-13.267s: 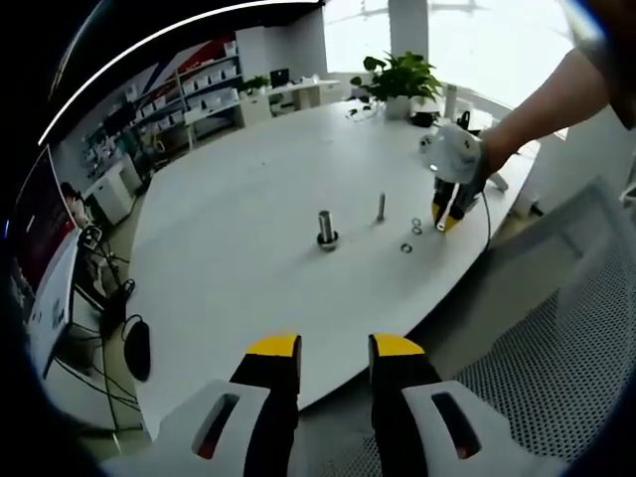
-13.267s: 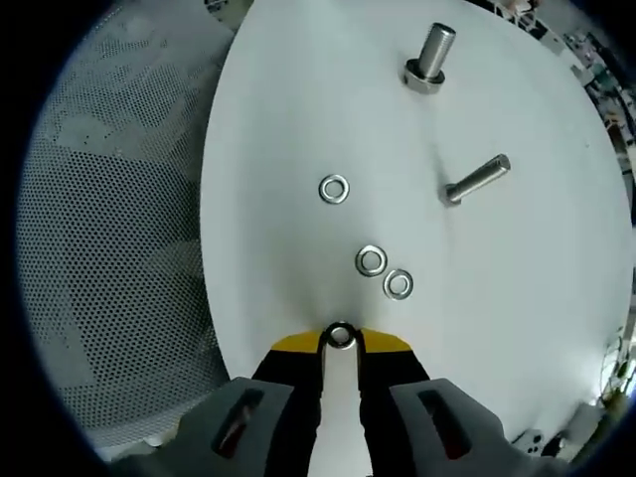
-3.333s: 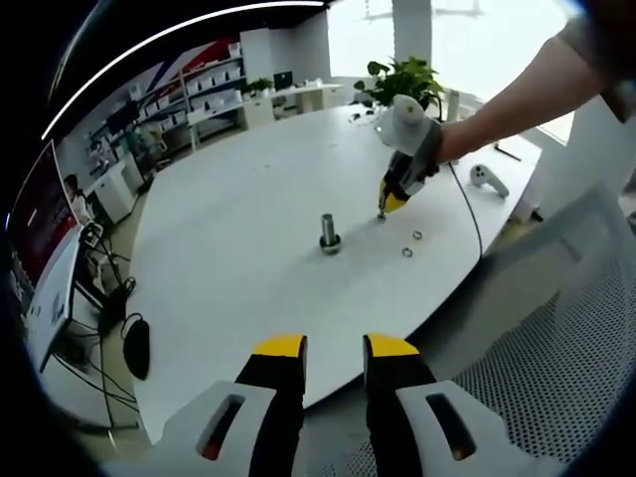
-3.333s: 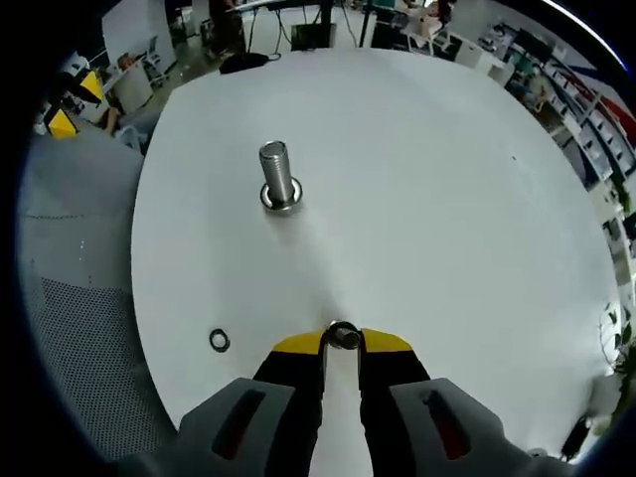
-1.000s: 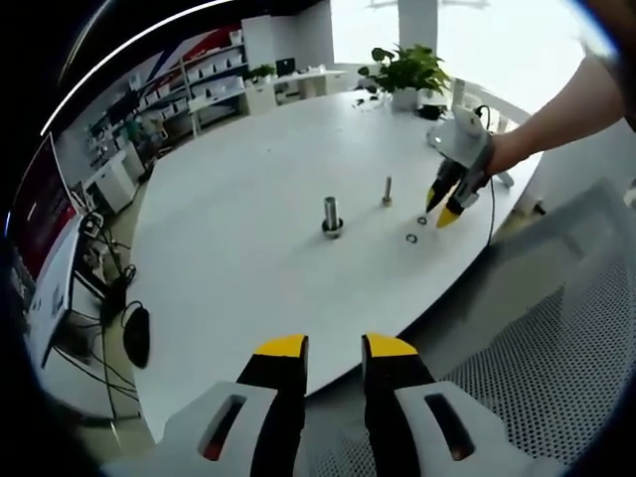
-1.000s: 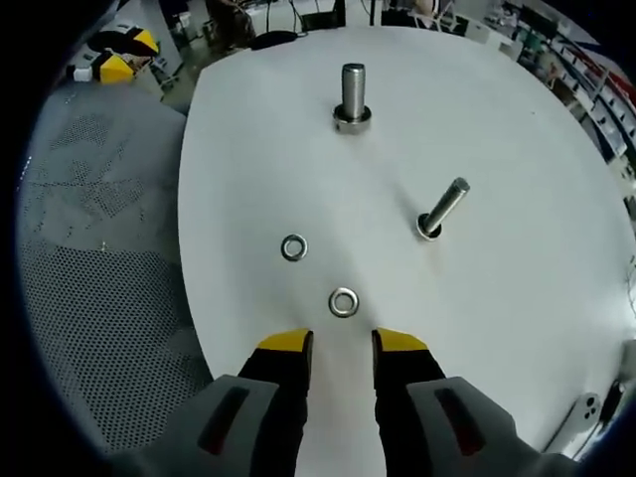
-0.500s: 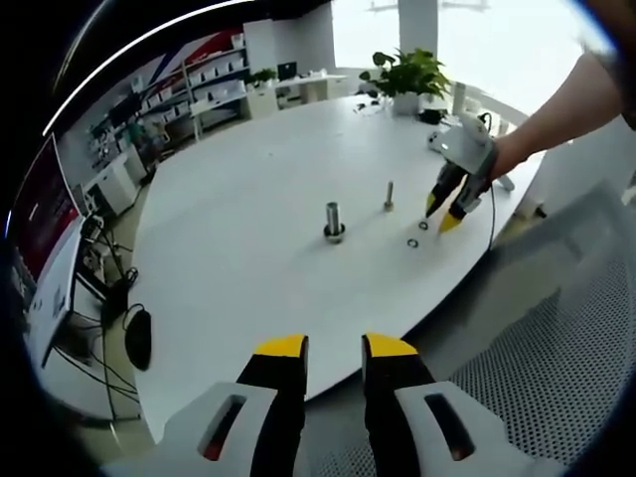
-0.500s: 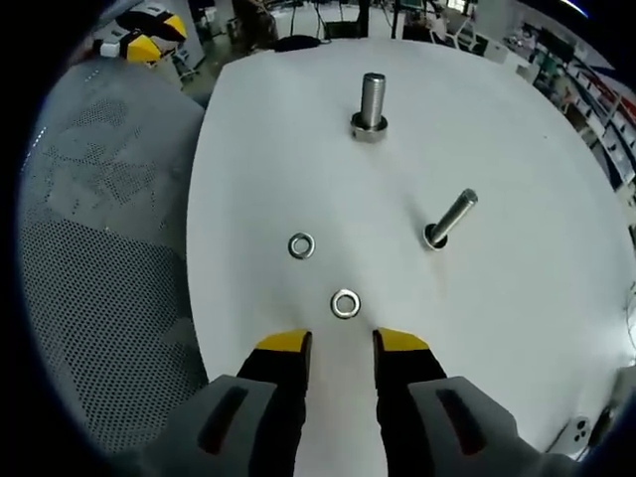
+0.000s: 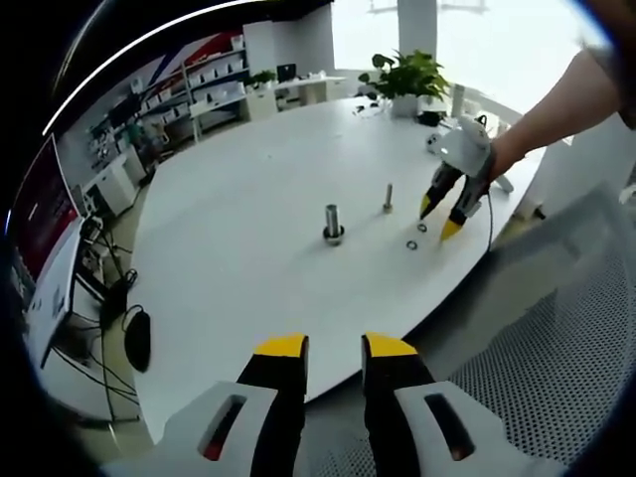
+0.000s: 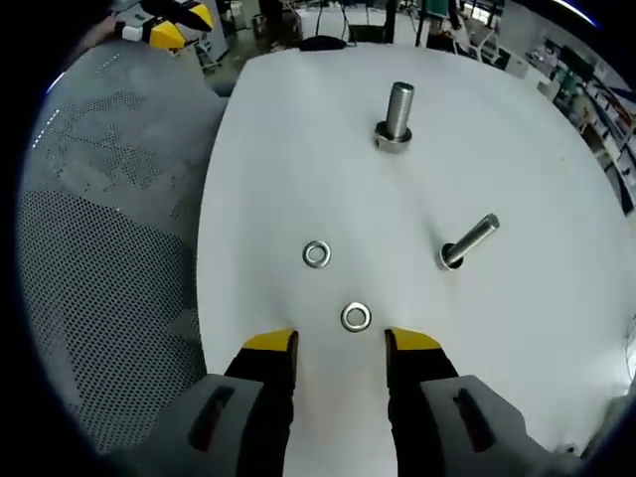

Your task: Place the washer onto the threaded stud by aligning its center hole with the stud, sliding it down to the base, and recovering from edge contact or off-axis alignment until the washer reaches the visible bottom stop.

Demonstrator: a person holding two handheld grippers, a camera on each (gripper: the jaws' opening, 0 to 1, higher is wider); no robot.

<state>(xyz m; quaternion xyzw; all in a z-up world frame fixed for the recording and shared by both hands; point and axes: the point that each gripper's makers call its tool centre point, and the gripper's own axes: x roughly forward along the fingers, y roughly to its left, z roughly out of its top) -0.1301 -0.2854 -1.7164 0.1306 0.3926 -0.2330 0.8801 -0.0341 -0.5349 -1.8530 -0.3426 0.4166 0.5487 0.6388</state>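
Note:
Two loose steel washers lie on the white table (image 10: 556, 328): one washer (image 10: 355, 317) just ahead of my right gripper (image 10: 341, 343), level with its open, empty fingertips, and another washer (image 10: 316, 254) farther out. The thin threaded stud (image 10: 469, 241) stands to the right with a ring at its base. A thicker stud (image 10: 397, 114) on a nut stands beyond. In the left gripper view, the right gripper (image 9: 437, 217) hovers over the washers (image 9: 411, 243) near the thin stud (image 9: 388, 197). My left gripper (image 9: 333, 350) stays off the table, jaws slightly apart and empty.
A grey mesh chair (image 10: 109, 248) sits along the table's near edge. A potted plant (image 9: 402, 75) and small devices stand at the far side of the table (image 9: 229, 238). Shelves and desks line the room behind.
The right gripper, shut on a washer at the thin stud seconds ago, is open and empty over the loose washers. Its jaws spread wider over the last second. The left gripper holds still.

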